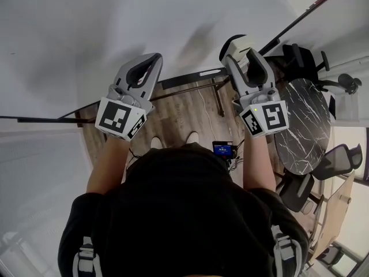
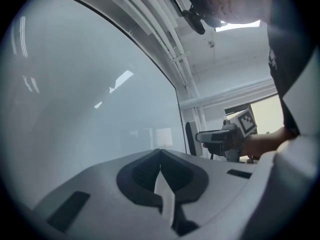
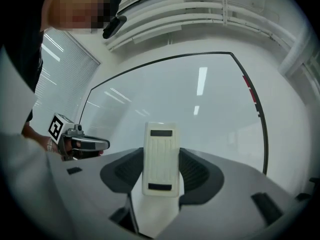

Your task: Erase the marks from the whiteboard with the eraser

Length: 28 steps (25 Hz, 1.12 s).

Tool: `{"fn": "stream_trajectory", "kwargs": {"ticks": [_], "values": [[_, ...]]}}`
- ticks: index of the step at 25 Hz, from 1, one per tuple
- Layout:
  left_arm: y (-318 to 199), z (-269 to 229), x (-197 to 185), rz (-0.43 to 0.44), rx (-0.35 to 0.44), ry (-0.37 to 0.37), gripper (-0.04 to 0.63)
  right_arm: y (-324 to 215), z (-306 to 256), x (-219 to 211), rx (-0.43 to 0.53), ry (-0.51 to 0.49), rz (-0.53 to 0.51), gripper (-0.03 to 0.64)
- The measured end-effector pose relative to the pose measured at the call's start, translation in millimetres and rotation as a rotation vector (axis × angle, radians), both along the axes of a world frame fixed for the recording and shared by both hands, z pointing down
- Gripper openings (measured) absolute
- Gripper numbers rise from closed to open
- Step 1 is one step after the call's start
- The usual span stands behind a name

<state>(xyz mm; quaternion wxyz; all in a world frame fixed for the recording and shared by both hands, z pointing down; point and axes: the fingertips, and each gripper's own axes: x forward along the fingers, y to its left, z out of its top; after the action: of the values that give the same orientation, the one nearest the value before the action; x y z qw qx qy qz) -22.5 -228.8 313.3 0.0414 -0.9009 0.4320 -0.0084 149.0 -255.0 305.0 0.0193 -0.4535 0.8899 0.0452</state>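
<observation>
Right tool (image 3: 161, 153) clamps the eraser (image 3: 161, 171) before the whiteboard (image 3: 210, 114); left tool (image 2: 160, 154) closed, empty.

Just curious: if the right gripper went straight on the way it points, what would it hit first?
Most likely the whiteboard straight ahead. The right gripper is shut on the eraser, which sticks out in front, so the eraser would touch first. Distance is unclear.
</observation>
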Motion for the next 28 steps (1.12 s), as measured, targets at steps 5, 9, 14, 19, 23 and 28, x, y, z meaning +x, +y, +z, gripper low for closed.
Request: {"fn": "stream_trajectory", "kwargs": {"ticks": [5, 9, 14, 19, 23, 28], "values": [[14.0, 20.8, -10.7, 0.003, -0.023, 0.006, 0.005, 24.0, 27.5, -15.4, -0.012, 0.009, -0.051, 0.221], [26.7, 31.1, -16.2, 0.010, -0.029, 0.010, 0.005, 39.8, 40.3, -23.2, -0.025, -0.013, -0.079, 0.221], [40.3, 46.3, -15.0, 0.033, -0.047, 0.007, 0.005, 53.4, 58.3, -29.4, -0.045, -0.012, -0.084, 0.221], [54.9, 54.7, -14.1, 0.045, -0.035, 0.006, 0.005, 63.1, 71.3, -30.0, -0.059, -0.008, -0.099, 0.221], [65.3, 66.6, -18.7, 0.054, -0.040, -0.003, 0.005, 70.5, 91.1, -38.8, -0.081, -0.005, -0.109, 0.221], [65.5, 69.6, -10.1, 0.064, -0.059, -0.011, 0.005, 71.7, 92.7, -40.7, -0.090, -0.015, -0.119, 0.221]]}}
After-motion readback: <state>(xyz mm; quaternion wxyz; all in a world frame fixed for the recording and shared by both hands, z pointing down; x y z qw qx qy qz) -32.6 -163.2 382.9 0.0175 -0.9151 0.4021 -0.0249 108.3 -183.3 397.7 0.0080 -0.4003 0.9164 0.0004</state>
